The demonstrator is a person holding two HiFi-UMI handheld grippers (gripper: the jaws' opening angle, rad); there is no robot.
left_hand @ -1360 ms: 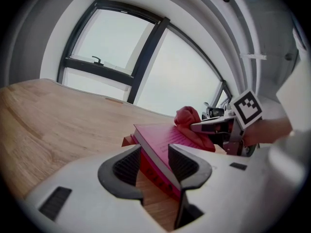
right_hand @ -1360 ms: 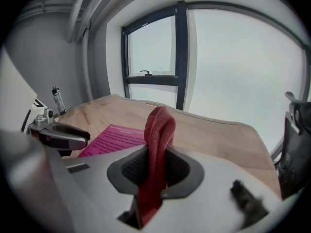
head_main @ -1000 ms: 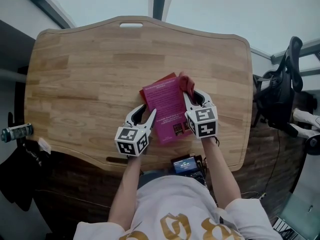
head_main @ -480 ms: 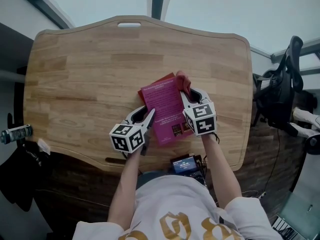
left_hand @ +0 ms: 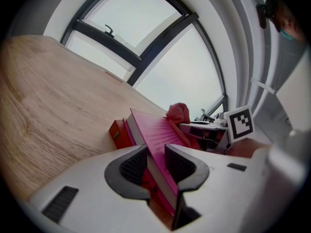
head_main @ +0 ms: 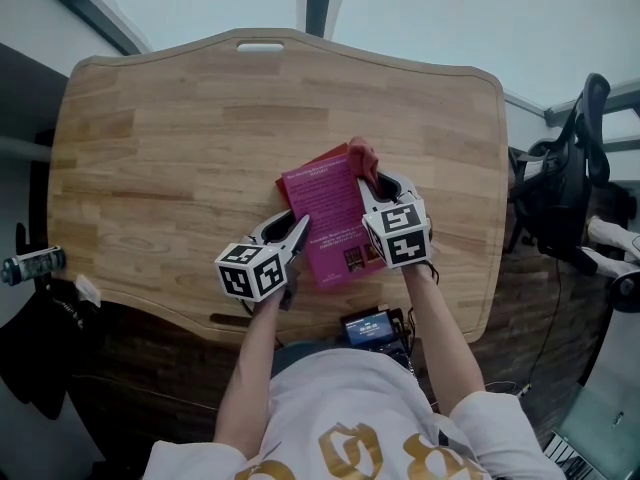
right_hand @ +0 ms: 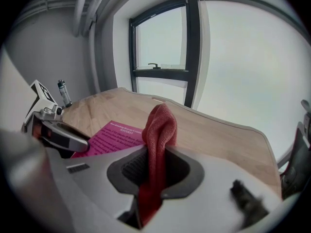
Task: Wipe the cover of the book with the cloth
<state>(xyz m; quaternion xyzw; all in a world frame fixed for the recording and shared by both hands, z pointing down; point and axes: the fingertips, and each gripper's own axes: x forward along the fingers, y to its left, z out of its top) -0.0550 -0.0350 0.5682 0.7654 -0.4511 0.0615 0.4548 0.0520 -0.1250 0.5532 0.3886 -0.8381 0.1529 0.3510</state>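
Lying on the wooden table [head_main: 180, 148], the pink book [head_main: 328, 213] has its near left edge between the two fingers [left_hand: 133, 166] of the left gripper [head_main: 288, 233]. Those fingers have just been closing. They look pressed on the book, one on the cover side and one on the other side. The rest of the book reaches away past the fingertips, and a red thing [left_hand: 116, 132] peeks out from under its far end.

I think the book is stiff and not very heavy. Its smooth cover may be slippery, so it could slide when it is rubbed. Holding it by the edge, like the left gripper does, leaves most of the cover free to wipe.

The red cloth [right_hand: 158, 130] is soft and floppy. It is pinched tight between the fingers [right_hand: 131, 169] of the right gripper [head_main: 385, 186]. A bunched lump of it sticks up past the fingertips. That lump looks like the best part to rub with. It is just beside the far right edge of the book.
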